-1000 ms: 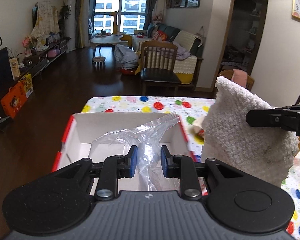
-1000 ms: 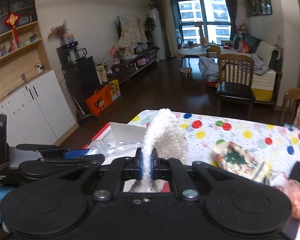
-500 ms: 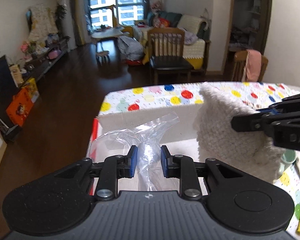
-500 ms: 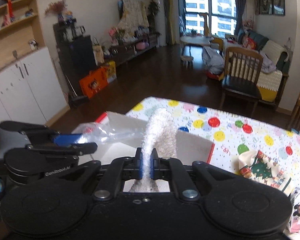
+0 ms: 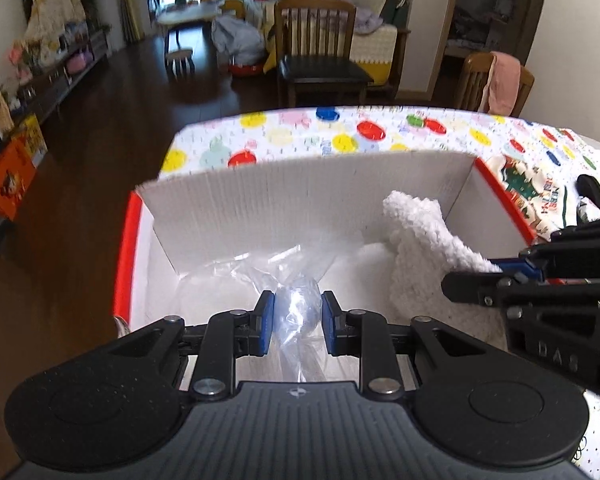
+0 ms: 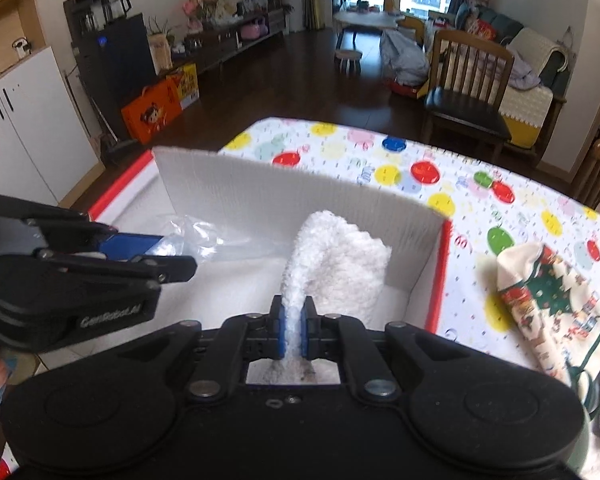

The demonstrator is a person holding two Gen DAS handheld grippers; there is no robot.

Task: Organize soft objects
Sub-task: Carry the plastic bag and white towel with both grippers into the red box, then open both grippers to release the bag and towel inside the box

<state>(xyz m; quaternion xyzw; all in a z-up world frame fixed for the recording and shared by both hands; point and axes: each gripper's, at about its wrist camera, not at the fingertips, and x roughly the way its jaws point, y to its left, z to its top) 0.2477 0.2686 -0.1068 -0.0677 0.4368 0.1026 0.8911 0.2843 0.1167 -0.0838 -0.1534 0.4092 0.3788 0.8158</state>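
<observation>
The surface (image 5: 340, 132), under a dotted cloth, carries an open white box (image 5: 308, 196) with red outer walls, and both of my tools point steeply down into it, side by side. I judge the step in hand to be lowering two soft things into the box; done well, each should rest on the box floor before I let go, the two kept apart so that neither drags the other out on withdrawal. My right gripper (image 6: 293, 330) has its jaws clenched on a fold of the fluffy white cloth (image 6: 340, 264), whose free end already lies against the far right corner of the box. My left gripper (image 5: 296, 322) has its jaws grasping the bunched neck of a clear plastic bag (image 5: 272, 268), the rest of which spreads over the box floor on the left. A printed Christmas sock (image 6: 548, 304) lies on the surface just outside the right wall, not yet put away.
</observation>
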